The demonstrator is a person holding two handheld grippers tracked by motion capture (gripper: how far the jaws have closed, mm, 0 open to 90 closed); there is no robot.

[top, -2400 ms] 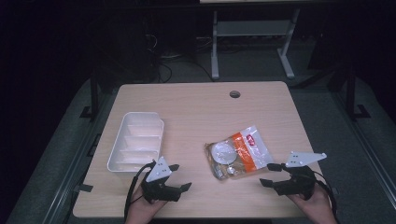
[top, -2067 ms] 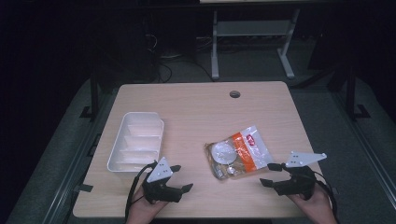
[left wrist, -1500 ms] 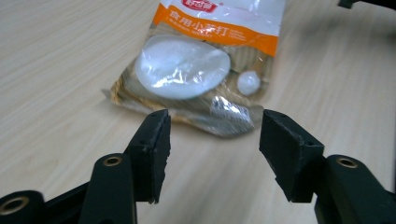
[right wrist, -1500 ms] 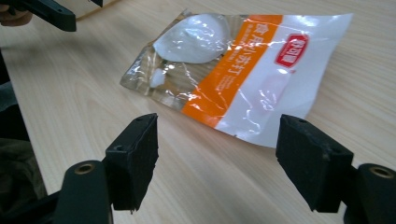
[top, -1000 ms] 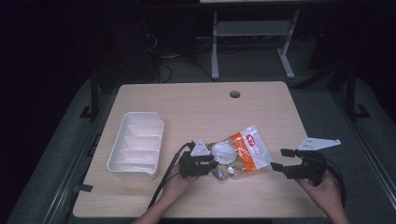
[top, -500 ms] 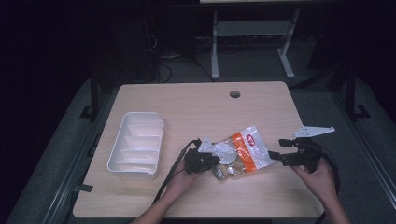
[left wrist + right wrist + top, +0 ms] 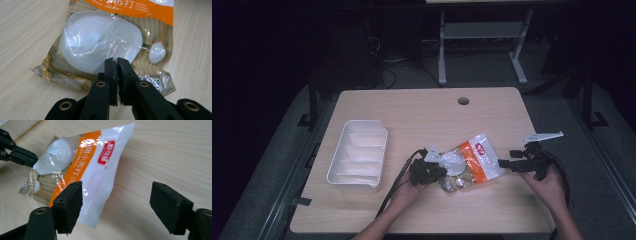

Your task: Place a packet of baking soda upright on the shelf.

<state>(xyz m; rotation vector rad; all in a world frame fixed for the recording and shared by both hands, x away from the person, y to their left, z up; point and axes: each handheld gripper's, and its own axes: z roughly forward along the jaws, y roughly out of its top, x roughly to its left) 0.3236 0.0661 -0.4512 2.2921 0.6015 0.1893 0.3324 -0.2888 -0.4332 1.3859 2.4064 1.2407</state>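
A clear plastic bag [image 7: 472,162] with an orange band and a white lump of powder lies on the wooden table [image 7: 422,115]. In the left gripper view the bag [image 7: 100,47] lies just ahead of my left gripper [image 7: 117,61], whose jaws are pressed together on the film at its near edge. In the high view the left gripper [image 7: 439,172] sits at the bag's left end. My right gripper [image 7: 507,164] is at the bag's right end. Its jaws [image 7: 122,205] stand wide open, the left one over the bag's white corner [image 7: 100,182], not touching it.
A white compartment tray [image 7: 357,155] stands left of the bag near the table's left edge. A round cable hole [image 7: 463,101] is at the back. A person's forearms come in over the front edge. A metal stand [image 7: 482,35] is on the floor beyond.
The left gripper has come from the front edge up to the bag's left end and shut there. The right gripper has slid left toward the bag's right corner.
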